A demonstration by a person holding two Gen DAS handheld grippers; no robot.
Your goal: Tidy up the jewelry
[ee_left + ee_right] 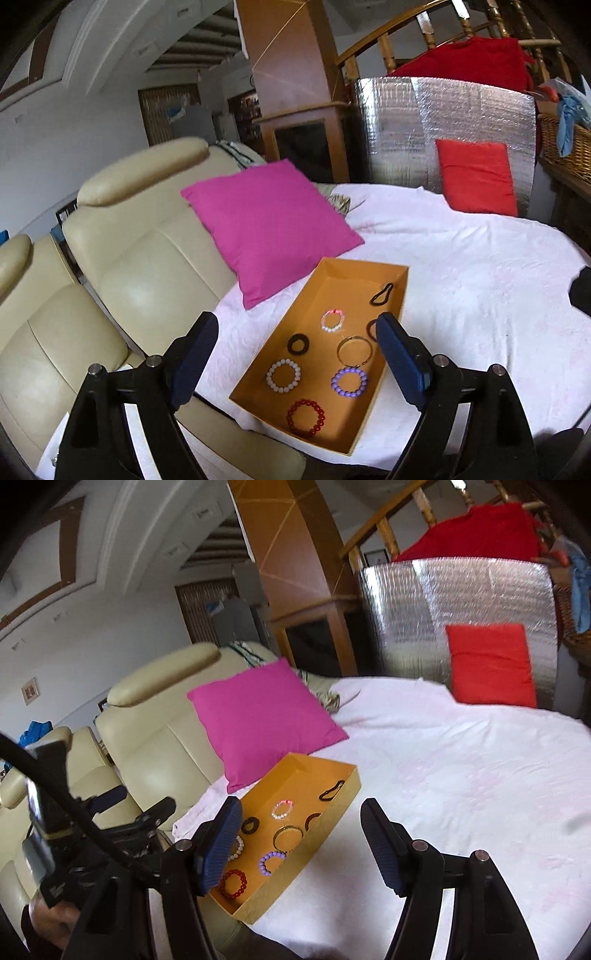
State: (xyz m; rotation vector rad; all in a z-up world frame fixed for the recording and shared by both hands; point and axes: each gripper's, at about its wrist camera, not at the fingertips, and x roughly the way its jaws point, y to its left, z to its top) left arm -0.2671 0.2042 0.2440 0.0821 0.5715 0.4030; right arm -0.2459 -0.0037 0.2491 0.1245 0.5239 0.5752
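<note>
An open orange box (pixel 291 314) lies on the white sheet, also in the right wrist view (pixel 332 827). In it lie several bracelets and bands: a red bead bracelet (pixel 306 417), a purple one (pixel 349 382), a white one (pixel 283 376), a gold bangle (pixel 355 350), a pink-white one (pixel 333 321), a black scrunchie (pixel 298 344) and a black hair tie (pixel 382 293). My left gripper (pixel 295 354) is open and empty above the box. My right gripper (pixel 299 845) is open and empty, at the box's right edge.
A magenta pillow (pixel 269 225) leans on the cream sofa (pixel 140 258) just behind the box. A red cushion (pixel 476 177) leans on a silver foil panel (pixel 424 122) at the back. White sheet (pixel 480 295) spreads to the right.
</note>
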